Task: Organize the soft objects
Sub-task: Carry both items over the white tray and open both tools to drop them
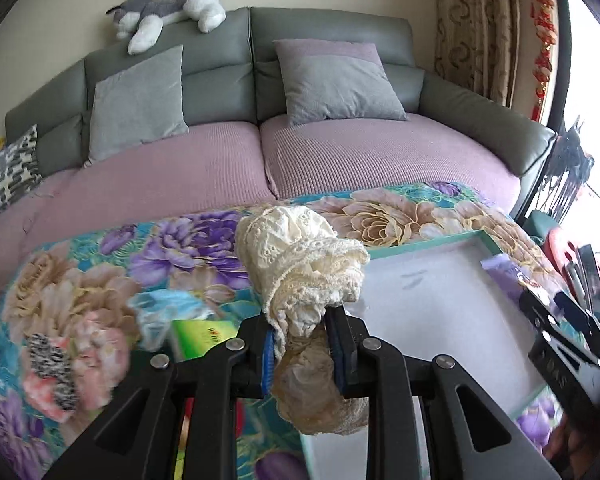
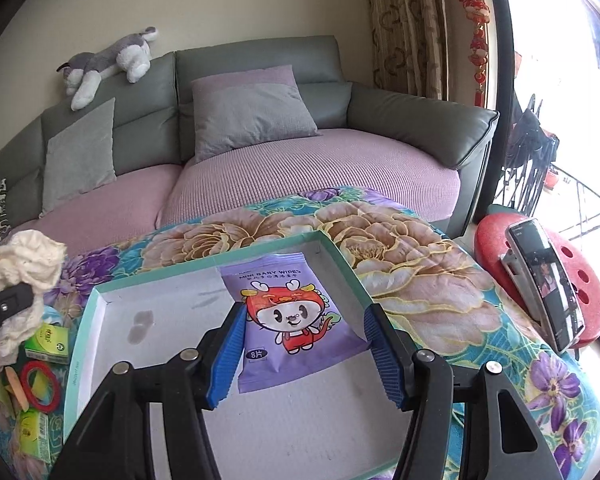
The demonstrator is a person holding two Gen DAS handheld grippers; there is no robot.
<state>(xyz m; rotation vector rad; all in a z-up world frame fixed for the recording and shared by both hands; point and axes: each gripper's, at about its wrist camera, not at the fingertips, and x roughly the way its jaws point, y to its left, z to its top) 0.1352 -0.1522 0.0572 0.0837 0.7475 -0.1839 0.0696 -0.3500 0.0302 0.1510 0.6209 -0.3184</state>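
My left gripper (image 1: 300, 344) is shut on a cream lace cloth (image 1: 300, 264), held above the floral-covered table at the left edge of the teal-rimmed white box (image 1: 428, 244). The cloth also shows at far left in the right wrist view (image 2: 24, 268). My right gripper (image 2: 304, 352) is open over the box (image 2: 204, 268), its blue pads (image 2: 226, 356) either side of a purple baby-wipes pack (image 2: 292, 316) lying inside. The pack's corner shows in the left wrist view (image 1: 500, 272), with the right gripper (image 1: 568, 320) beside it.
Left of the box lie green packets (image 2: 46, 340), a red ring (image 2: 40, 386), a pale blue wrapper (image 1: 164, 312) and a black-and-white cloth (image 1: 54, 364). A phone (image 2: 548, 288) leans on a red stool. Behind stands a sofa (image 1: 260, 152) with cushions and a plush dog (image 1: 172, 8).
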